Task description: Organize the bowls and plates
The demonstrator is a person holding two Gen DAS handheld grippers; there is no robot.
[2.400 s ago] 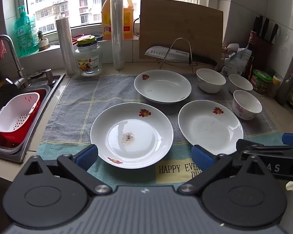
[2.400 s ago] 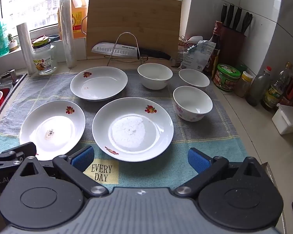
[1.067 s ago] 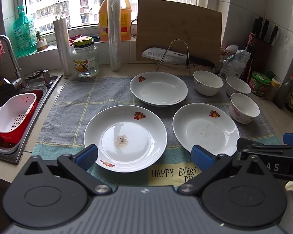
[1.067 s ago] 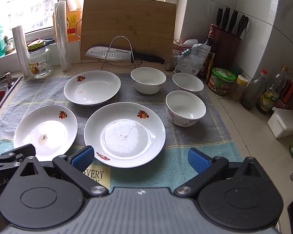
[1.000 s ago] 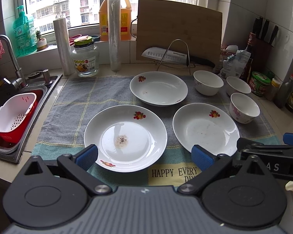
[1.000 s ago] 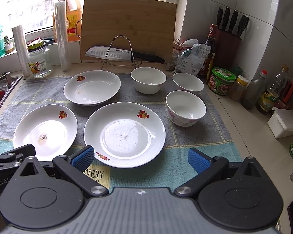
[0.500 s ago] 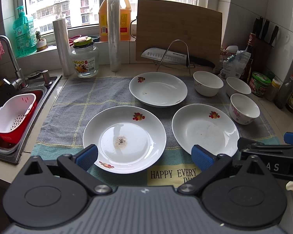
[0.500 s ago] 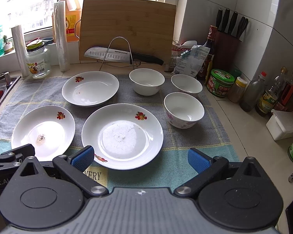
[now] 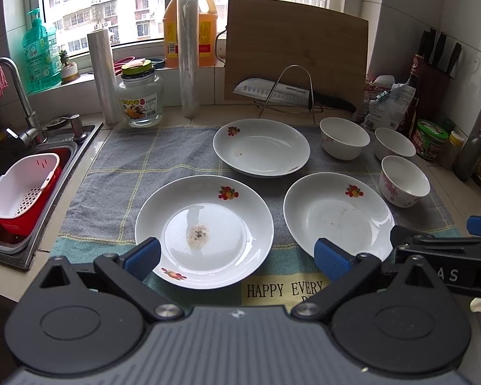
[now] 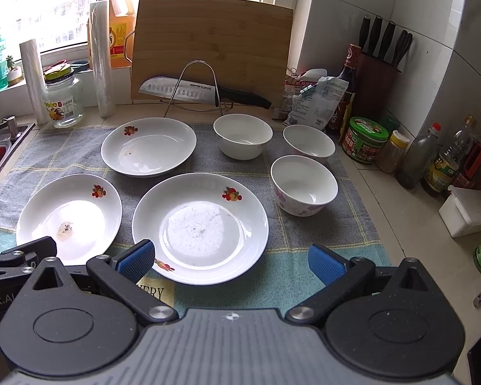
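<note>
Both the left tongs [image 9: 237,253] and right tongs [image 10: 231,258] gape wide, holding nothing. Three plates [image 9: 205,231] lie on the towel [image 9: 138,166]; three bowls [image 10: 304,184] stand just right of them.

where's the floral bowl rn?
The floral bowl sits right of center in the right wrist view, on the towel, just right of the front plate and nearer than the two plain bowls.

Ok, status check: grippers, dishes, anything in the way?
Left gripper and right gripper: jaws open, empty, near edge of towel. Three plates and three bowls separate, none stacked. Nothing in the way.
</note>
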